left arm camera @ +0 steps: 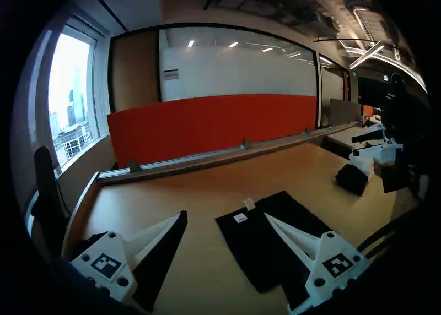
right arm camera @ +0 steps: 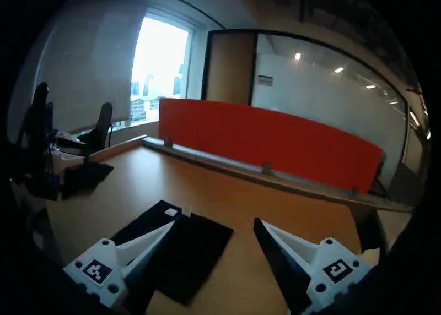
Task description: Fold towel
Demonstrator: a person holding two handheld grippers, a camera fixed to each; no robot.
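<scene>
Left gripper view: towel (left arm camera: 248, 243) lies beneath left gripper (left arm camera: 225, 214), jaws released; right gripper (right arm camera: 215, 221) likewise.

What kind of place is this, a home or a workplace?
Most likely an office: a long wooden desk with a red divider panel, a glass wall behind it, and a window looking out on city towers.

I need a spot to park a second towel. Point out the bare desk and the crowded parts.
Bare desk runs between the black towel and the red divider, and again between the left claw's fingers, beside the towel. The far end around the dark bundle is crowded.
</scene>
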